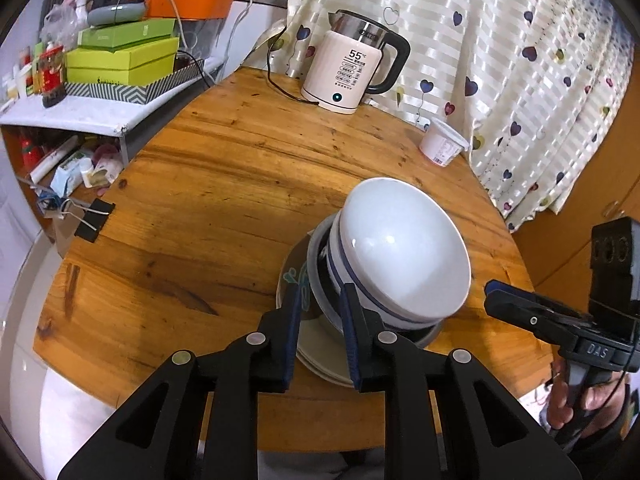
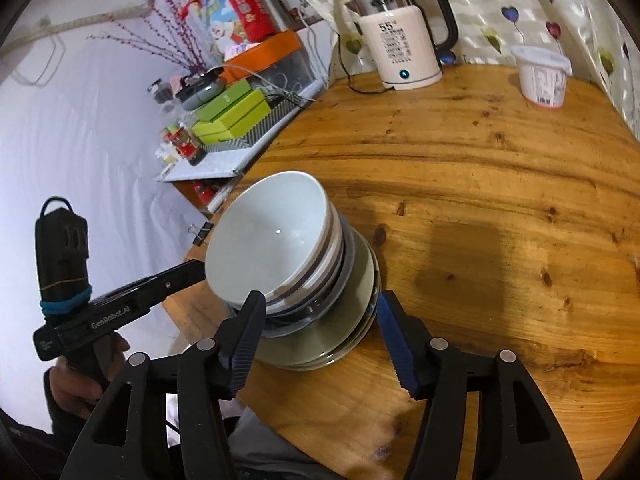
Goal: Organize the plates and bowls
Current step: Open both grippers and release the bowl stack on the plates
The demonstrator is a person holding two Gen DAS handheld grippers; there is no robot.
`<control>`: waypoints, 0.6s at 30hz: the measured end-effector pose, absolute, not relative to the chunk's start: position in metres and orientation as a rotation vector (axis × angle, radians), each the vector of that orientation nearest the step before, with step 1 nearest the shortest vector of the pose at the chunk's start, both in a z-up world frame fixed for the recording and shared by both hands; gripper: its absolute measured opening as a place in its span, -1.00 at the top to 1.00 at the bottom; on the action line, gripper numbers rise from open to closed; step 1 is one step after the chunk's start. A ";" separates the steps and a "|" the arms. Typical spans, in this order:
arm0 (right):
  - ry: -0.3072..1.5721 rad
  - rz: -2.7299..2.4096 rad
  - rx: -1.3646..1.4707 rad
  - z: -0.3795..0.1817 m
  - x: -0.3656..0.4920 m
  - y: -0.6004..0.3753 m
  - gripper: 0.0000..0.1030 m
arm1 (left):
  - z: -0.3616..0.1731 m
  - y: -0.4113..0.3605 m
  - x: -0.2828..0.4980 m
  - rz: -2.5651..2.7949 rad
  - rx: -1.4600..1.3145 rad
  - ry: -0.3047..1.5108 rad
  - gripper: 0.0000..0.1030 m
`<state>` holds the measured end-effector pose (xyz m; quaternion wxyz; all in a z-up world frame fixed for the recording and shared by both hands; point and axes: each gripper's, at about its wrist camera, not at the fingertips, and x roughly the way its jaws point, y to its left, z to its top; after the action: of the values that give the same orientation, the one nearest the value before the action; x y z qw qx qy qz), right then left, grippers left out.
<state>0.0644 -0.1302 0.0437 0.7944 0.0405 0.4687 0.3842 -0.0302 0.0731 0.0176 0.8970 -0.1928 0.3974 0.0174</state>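
Observation:
A white bowl with blue stripes (image 1: 400, 248) (image 2: 276, 240) tops a stack of bowls and pale plates (image 1: 320, 360) (image 2: 320, 344) near the front edge of the round wooden table (image 1: 208, 184) (image 2: 500, 208). My left gripper (image 1: 322, 304) is open by a narrow gap just over the stack's near rim, and its pads press on nothing. The right gripper (image 2: 320, 316) stands open wide, one finger on each side of the stack's near edge without touching it. Each gripper also shows in the other's view, beside the stack: the right gripper (image 1: 494, 290) and the left gripper (image 2: 188, 276).
A white electric kettle (image 1: 348, 68) (image 2: 404, 40) with its cord stands at the far edge before a heart-print curtain (image 1: 520, 60). A white tub (image 1: 442, 142) (image 2: 542, 76) sits at the far right. A cluttered shelf with green boxes (image 1: 120, 60) is on the left. A binder clip (image 1: 94, 220) grips the table rim.

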 end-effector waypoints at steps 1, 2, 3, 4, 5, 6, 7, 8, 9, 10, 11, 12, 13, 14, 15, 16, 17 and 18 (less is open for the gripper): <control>1.000 0.830 0.074 0.045 0.061 -0.129 -0.18 | 0.018 0.071 -0.031 0.040 -0.390 0.822 0.59; 0.993 0.832 0.063 0.046 0.059 -0.128 -0.21 | 0.019 0.070 -0.032 0.042 -0.383 0.821 0.59; 0.986 0.833 0.050 0.046 0.056 -0.127 -0.21 | 0.019 0.068 -0.032 0.046 -0.374 0.821 0.59; 0.982 0.835 0.040 0.047 0.054 -0.125 -0.22 | 0.020 0.066 -0.033 0.051 -0.365 0.821 0.58; 0.979 0.837 0.031 0.047 0.052 -0.124 -0.23 | 0.020 0.064 -0.033 0.054 -0.356 0.821 0.57; 0.977 0.839 0.026 0.047 0.051 -0.123 -0.24 | 0.020 0.062 -0.034 0.058 -0.348 0.820 0.53; 0.974 0.841 0.017 0.047 0.048 -0.122 -0.25 | 0.021 0.060 -0.034 0.062 -0.341 0.819 0.42; 0.972 0.841 0.011 0.048 0.047 -0.121 -0.25 | 0.021 0.059 -0.035 0.065 -0.336 0.819 0.36; 0.969 0.840 0.004 0.048 0.045 -0.120 -0.26 | 0.021 0.057 -0.035 0.068 -0.327 0.817 0.30; 0.966 0.839 -0.003 0.049 0.044 -0.120 -0.26 | 0.022 0.056 -0.035 0.070 -0.322 0.817 0.30; 0.963 0.838 -0.009 0.049 0.043 -0.120 -0.26 | 0.022 0.055 -0.036 0.073 -0.317 0.816 0.30; 0.960 0.837 -0.015 0.049 0.042 -0.120 -0.26 | 0.022 0.054 -0.036 0.078 -0.308 0.816 0.30; 0.958 0.836 -0.020 0.049 0.041 -0.119 -0.27 | 0.022 0.053 -0.037 0.081 -0.302 0.816 0.30; 0.958 0.835 -0.023 0.049 0.041 -0.119 -0.27 | 0.022 0.052 -0.037 0.084 -0.295 0.816 0.30; 0.958 0.834 -0.026 0.049 0.040 -0.118 -0.27 | 0.021 0.051 -0.037 0.087 -0.290 0.818 0.30; 0.956 0.831 -0.034 0.049 0.039 -0.117 -0.27 | 0.021 0.050 -0.037 0.090 -0.284 0.821 0.29; 0.955 0.831 -0.039 0.048 0.038 -0.117 -0.28 | 0.020 0.048 -0.037 0.093 -0.278 0.824 0.29; 0.955 0.831 -0.043 0.048 0.038 -0.116 -0.28 | 0.020 0.048 -0.037 0.096 -0.273 0.827 0.29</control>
<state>0.0377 -0.1163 0.0483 0.8060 -0.0201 0.4462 0.3884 -0.0372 0.0476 0.0197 0.9057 -0.1320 0.4002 0.0464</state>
